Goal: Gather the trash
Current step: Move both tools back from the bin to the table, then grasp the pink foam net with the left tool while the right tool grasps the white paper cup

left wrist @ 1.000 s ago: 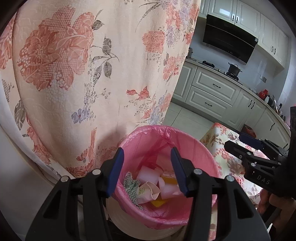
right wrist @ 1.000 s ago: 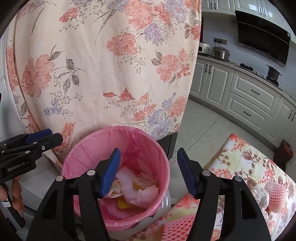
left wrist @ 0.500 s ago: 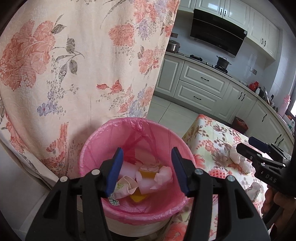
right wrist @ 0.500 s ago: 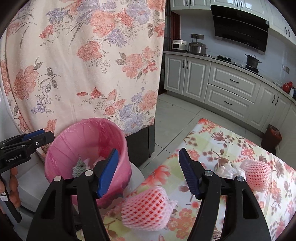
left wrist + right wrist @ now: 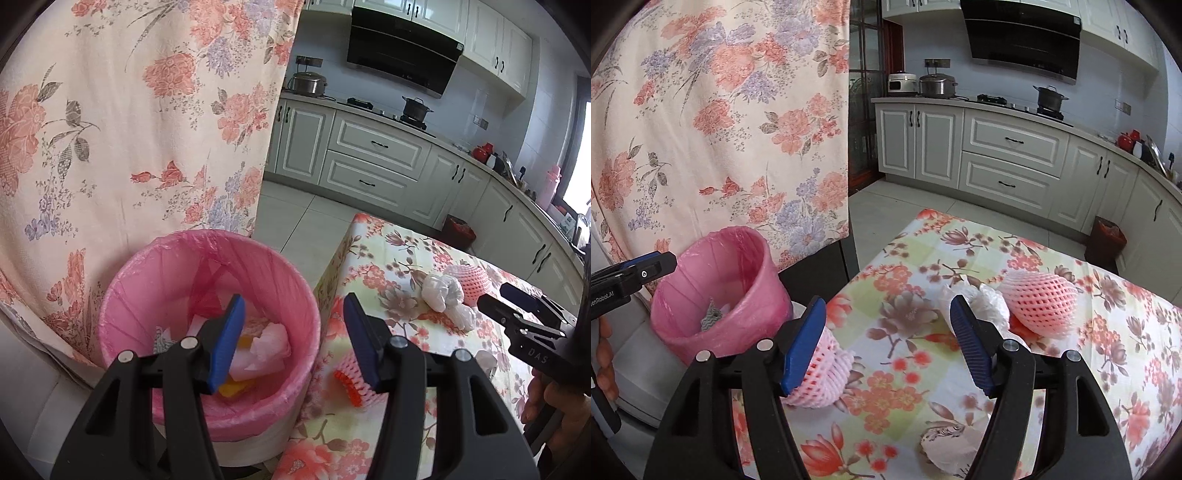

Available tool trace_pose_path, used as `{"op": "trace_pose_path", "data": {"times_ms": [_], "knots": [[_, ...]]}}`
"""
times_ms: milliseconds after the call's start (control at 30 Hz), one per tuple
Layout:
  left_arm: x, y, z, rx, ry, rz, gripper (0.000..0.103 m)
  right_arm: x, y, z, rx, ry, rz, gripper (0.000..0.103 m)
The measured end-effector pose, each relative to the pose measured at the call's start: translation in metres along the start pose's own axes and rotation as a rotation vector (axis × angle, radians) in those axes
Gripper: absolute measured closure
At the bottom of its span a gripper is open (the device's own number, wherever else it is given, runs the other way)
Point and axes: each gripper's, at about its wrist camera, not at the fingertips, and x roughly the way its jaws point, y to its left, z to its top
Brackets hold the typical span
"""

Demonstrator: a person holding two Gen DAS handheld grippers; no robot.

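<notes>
Kitchen setting: pale cabinets and a range hood behind, a floral curtain (image 5: 129, 129) hanging at left, and a bench (image 5: 960, 369) under a flowered cloth in the foreground. A pink-lined trash bin (image 5: 207, 314) stands just beside the bench's near-left corner and already holds crumpled paper and wrappers.

Left gripper (image 5: 291, 338): jaws spread, nothing between the pads; it points across the gap between bin and bench.

Right gripper (image 5: 886, 343): jaws opening, with nothing between them; it points down at the cloth.

Trash still on the bench: a near pink foam fruit net (image 5: 822, 376), partly hidden behind the right gripper's left pad; a far pink foam fruit net (image 5: 1039, 301); a crumpled white plastic bag (image 5: 982, 301) touching the far net; and a crumpled tissue (image 5: 945, 448) at the near edge. Collection is judged partly done.

Hazards:
- The foam nets are light and springy. A closure off centre would likely squirt one sideways, and the near net lies close to the bench edge, so it could fall to the floor.
- The bag and far net touch. Pinching one may drag the other.
- Jaws closing low on the tissue could catch the cloth and pull it.
- The bin's liner is thin. A pad brushing the rim could dislodge it.
</notes>
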Motion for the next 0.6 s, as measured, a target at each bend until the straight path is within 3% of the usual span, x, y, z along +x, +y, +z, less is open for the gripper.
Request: {"op": "trace_pose_path", "data": {"times_ms": [600], "knots": [[0.021, -0.075, -0.025, 0.072, 0.068, -0.079, 0.044, -0.024, -0.088, -0.061, 0.144, 0.049, -0.096, 0.029]]}}
